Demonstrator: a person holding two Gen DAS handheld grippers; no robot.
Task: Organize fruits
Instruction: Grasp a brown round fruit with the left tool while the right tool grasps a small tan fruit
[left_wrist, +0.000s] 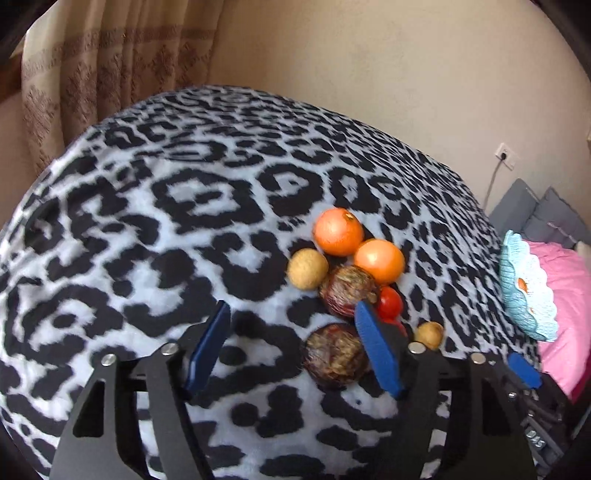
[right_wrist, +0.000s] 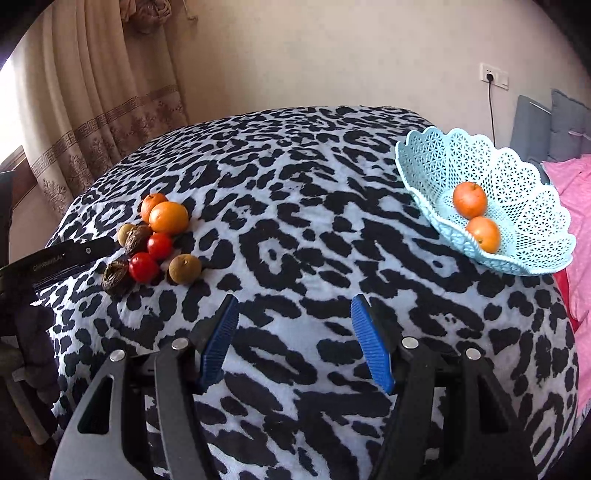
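Left gripper (left_wrist: 291, 325) spread beside clustered fruits (left_wrist: 347, 266); right gripper (right_wrist: 295, 317) spread, basket (right_wrist: 524, 206) well apart.

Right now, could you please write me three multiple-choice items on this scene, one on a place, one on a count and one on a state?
1. Where does the blue basket sit?
A. At the blanket's right edge
B. Beside the curtain
C. On the floor

2. How many oranges lie in the basket?
A. None
B. Two
C. Five

3. How is the right gripper?
A. Shut on a tomato
B. Shut on nothing
C. Open, holding nothing

Answers: 1 A, it rests on the leopard blanket near the pink bedding; 2 B, two show through the lattice; 3 C, only blanket shows between its spread fingers.
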